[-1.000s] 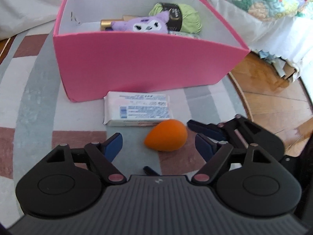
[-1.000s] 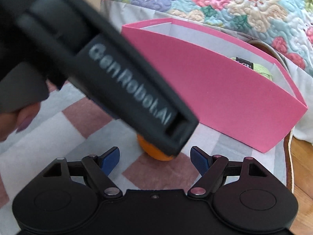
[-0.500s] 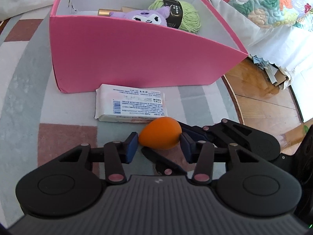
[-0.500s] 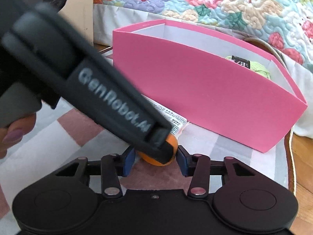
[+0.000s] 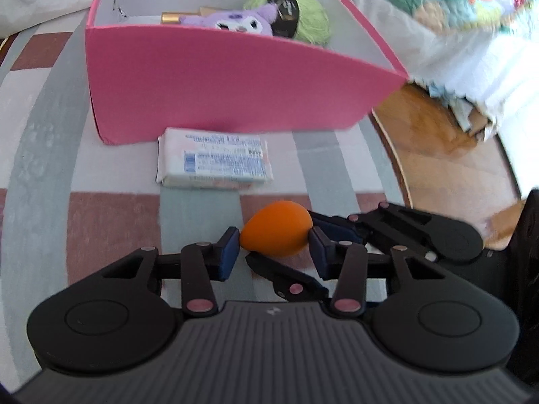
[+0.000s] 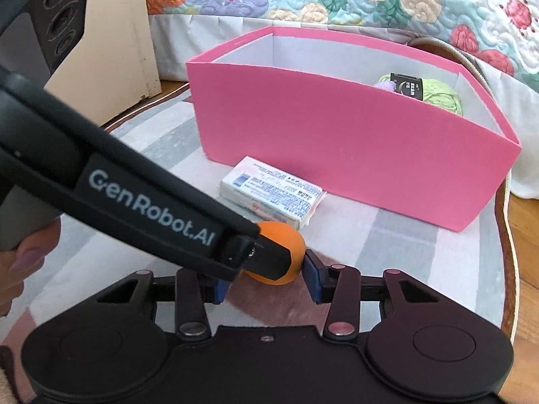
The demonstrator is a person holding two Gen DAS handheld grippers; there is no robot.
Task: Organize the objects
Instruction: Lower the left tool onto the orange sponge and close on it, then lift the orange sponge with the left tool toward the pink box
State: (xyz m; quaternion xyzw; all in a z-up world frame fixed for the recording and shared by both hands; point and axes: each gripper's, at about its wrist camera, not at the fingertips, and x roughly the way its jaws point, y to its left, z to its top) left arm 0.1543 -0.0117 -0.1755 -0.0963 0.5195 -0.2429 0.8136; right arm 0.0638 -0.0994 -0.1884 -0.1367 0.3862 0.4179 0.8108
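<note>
Pink box (image 5: 222,87) on striped rug (image 5: 33,155), contents half hidden behind front wall: green yarn (image 5: 311,20), purple plush (image 5: 235,22). White packet (image 5: 212,165) just before it. Left gripper (image 5: 274,240) and right gripper (image 6: 266,277) both clamp orange sponge egg (image 5: 276,232); left's body covers egg's near side in right view.

Both grippers have just been closing — wide a second ago, now the left gripper (image 5: 274,240) and right gripper (image 6: 266,277) press their pads on the orange sponge (image 5: 276,228) from crossing directions. The sponge sits farther from the packet (image 5: 214,160) — a gap shows.
</note>
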